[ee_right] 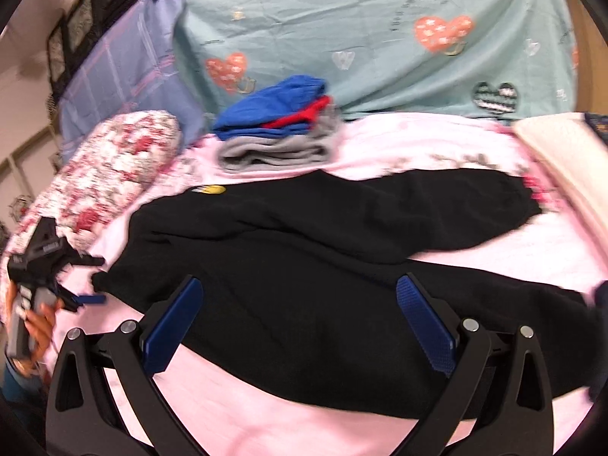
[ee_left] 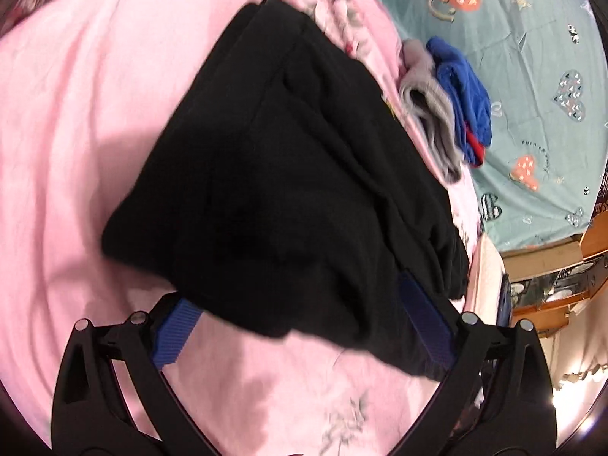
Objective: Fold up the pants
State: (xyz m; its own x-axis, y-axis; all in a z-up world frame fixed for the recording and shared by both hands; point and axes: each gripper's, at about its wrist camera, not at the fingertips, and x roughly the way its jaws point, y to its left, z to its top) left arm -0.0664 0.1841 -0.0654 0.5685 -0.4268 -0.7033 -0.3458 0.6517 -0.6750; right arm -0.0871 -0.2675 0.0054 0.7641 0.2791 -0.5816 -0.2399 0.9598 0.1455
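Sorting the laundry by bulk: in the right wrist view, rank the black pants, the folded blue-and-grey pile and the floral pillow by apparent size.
1. black pants, by far the largest, spread across the pink blanket.
2. and 3. floral pillow and folded blue-and-grey pile look much alike; the pillow lies nearer the camera, so I won't rank them.

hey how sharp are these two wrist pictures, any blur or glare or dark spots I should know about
Left wrist view: motion blur smears the black pants and the folded clothes pile; a bright glare sits at the lower right edge. Right wrist view: also soft, the left gripper is smeared; the pants show almost no fold detail. Both bend straight lines, fisheye-style.
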